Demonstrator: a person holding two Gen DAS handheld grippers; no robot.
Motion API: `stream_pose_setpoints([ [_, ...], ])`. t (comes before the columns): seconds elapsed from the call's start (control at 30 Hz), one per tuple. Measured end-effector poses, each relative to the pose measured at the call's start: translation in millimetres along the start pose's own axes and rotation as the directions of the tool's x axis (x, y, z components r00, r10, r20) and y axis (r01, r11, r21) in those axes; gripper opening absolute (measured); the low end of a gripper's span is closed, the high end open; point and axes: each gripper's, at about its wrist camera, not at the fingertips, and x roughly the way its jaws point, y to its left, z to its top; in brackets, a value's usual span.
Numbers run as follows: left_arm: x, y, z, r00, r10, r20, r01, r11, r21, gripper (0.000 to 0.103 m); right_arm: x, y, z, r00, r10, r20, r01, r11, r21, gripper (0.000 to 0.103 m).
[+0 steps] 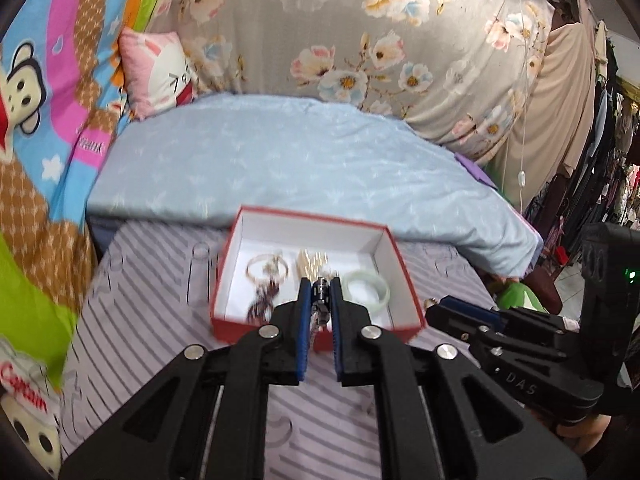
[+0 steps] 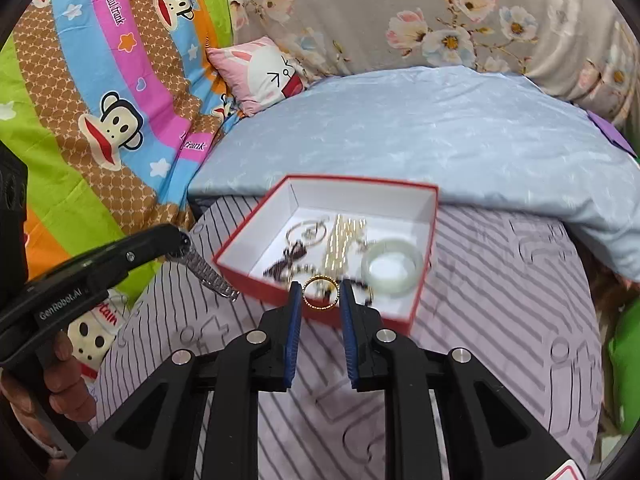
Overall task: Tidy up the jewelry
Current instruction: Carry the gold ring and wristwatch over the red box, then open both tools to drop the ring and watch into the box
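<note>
Here, the red box (image 2: 320,312), open and white inside, sits on a striped purple cloth (image 2: 500,320) that covers the near surface. Inside the box lie a pale green bangle (image 2: 392,270) at the right, a cluster of gold-coloured pieces (image 2: 346,240) in the middle, a thin bracelet (image 2: 310,230) toward the left, and a dark beaded piece (image 2: 288,264) near the front wall; motion blur hides their finer detail.

The right gripper (image 2: 321,294) is clenched on a gold ring (image 2: 320,293), which is pinched between the two blue pads at their tips, above the box's near wall. The left gripper (image 1: 321,294) is clenched on a metal watch (image 1: 320,296): in its own view the watch sits between the nearly closed pads over the box's front part, and in the right wrist view the silver watch strap (image 2: 210,276) hangs down from the tips just beside the box's left wall. A hand (image 2: 60,380) grips the left gripper's handle at the lower left of that view.

Behind the box lies a light blue quilt (image 2: 440,128). A pink cartoon pillow (image 2: 264,72) rests at its far left corner, a cartoon monkey sheet (image 2: 112,100) hangs at the left, and a grey flowered sheet (image 2: 400,12) hangs behind.
</note>
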Motion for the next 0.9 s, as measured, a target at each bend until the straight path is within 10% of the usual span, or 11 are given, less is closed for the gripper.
stream_pose_setpoints([
  [0.73,144,28,48,0.996,0.043,-0.074,-0.044,0.999,-0.011,0.008,139,-30,53,0.994,-0.017,-0.106,0.019,1.0,0.022,0.018],
  [0.9,141,28,50,0.996,0.076,-0.045,-0.077,0.997,-0.015,0.018,130,-36,56,0.996,-0.037,-0.076,0.041,0.998,0.043,0.034],
])
